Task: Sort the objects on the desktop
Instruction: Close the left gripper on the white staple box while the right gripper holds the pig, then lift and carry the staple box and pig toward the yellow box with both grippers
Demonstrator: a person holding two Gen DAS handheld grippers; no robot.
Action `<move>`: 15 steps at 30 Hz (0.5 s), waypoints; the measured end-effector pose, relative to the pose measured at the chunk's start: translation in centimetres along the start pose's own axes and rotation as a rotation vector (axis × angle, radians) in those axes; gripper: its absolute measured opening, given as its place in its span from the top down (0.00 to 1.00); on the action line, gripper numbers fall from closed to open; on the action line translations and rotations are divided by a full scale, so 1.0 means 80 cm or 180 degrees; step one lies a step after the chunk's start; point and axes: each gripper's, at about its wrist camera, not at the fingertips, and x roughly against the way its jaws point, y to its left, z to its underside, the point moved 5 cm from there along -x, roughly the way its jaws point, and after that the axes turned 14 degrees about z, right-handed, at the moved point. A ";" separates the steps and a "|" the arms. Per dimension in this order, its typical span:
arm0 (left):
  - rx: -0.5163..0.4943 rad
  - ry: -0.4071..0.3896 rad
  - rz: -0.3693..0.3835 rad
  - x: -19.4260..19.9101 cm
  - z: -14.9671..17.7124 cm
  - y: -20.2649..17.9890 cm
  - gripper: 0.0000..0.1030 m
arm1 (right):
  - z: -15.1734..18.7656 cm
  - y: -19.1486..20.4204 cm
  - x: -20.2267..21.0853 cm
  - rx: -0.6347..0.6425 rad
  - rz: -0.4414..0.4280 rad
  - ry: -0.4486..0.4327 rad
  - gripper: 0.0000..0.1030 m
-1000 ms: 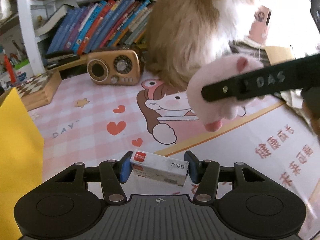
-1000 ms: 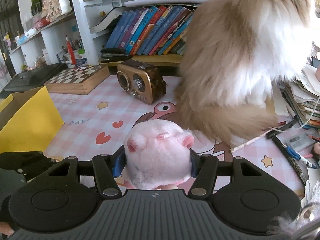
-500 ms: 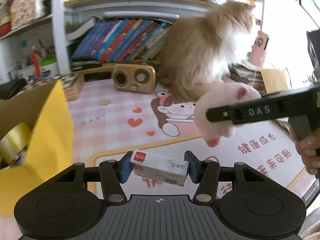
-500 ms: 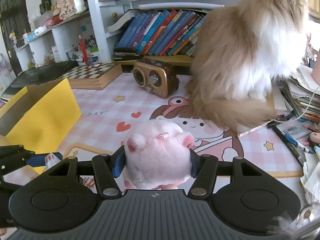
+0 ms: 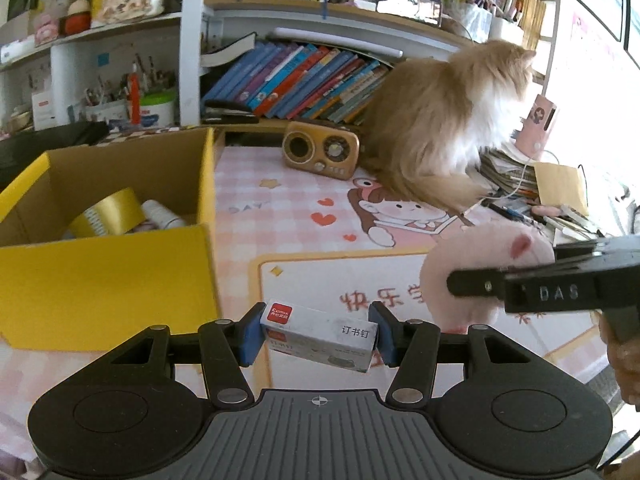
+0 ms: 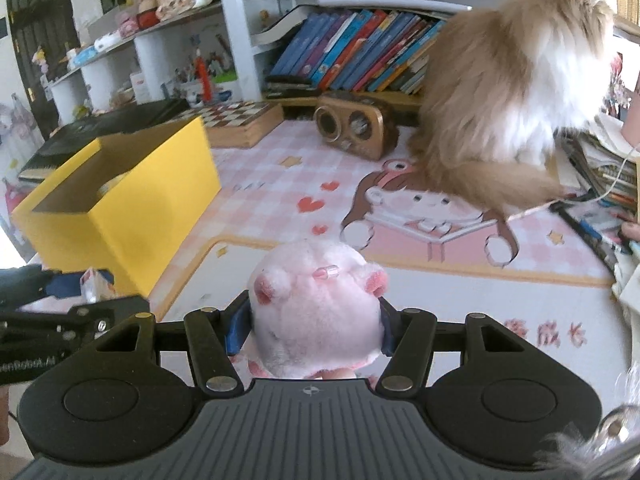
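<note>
My left gripper (image 5: pixel 318 334) is shut on a small white staple box (image 5: pixel 320 338) with a red label, held above the desk mat just right of the yellow cardboard box (image 5: pixel 108 280). That box is open at the top and holds a roll of yellow tape (image 5: pixel 108 212) and a white bottle (image 5: pixel 162 214). My right gripper (image 6: pixel 310 326) is shut on a pink plush toy (image 6: pixel 316 308). In the left wrist view the plush toy (image 5: pixel 480 268) and the right gripper's black finger (image 5: pixel 476 286) show at the right. The yellow box (image 6: pixel 120 204) lies to the left in the right wrist view.
A fluffy tan and white cat (image 5: pixel 444 120) sits at the back of the pink mat (image 5: pixel 288 204) beside a gold retro radio (image 5: pixel 320 150). Books (image 5: pixel 296 80) line the shelf behind. A chessboard (image 6: pixel 236 120) and stacked papers and pens (image 6: pixel 600 184) flank the mat.
Both grippers have pulled back and shifted left, each keeping its object. The yellow box has come into full view, showing its inside, and the cat and radio look farther off.
</note>
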 end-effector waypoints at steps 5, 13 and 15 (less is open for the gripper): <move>0.0019 0.0001 0.0039 0.028 0.014 0.013 0.48 | 0.022 0.034 0.022 0.0026 -0.0019 0.0068 0.45; 0.0074 0.0008 0.0076 0.078 0.040 0.037 0.48 | 0.051 0.094 0.053 0.0072 -0.0050 0.0115 0.45; 0.0066 0.0010 0.0068 0.090 0.046 0.042 0.48 | 0.058 0.107 0.060 0.0073 -0.0061 0.0117 0.45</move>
